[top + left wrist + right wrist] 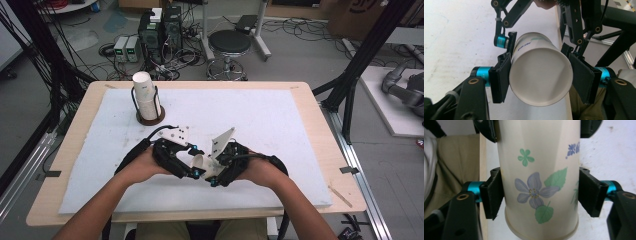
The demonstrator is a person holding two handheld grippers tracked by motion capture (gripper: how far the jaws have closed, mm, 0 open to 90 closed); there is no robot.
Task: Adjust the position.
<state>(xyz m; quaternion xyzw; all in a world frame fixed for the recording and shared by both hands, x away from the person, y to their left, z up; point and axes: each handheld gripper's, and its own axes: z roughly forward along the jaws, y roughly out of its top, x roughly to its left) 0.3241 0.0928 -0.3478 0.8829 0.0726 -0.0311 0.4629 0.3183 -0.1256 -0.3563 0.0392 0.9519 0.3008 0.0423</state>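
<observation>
Item: paper cup (201,162), held off the table (300,100) near its front edge, lying roughly level between both grippers.

Left gripper (539,80): jaws clamped on the cup wall near the closed base, base end toward its camera.

Right gripper (541,195): jaws on either side of the cup body; the left pad looks in contact, the right pad seems just off the wall. Grip judged loosening, so this reads as a hand-over from right to left, the cup carried by the left.

Appearance: cream paper, slightly tapered, printed with violet flowers and green leaves; base white and plain.

Also present: a stack of white cups (146,97) upright in a wire holder (150,117), well apart at rear left.
</observation>
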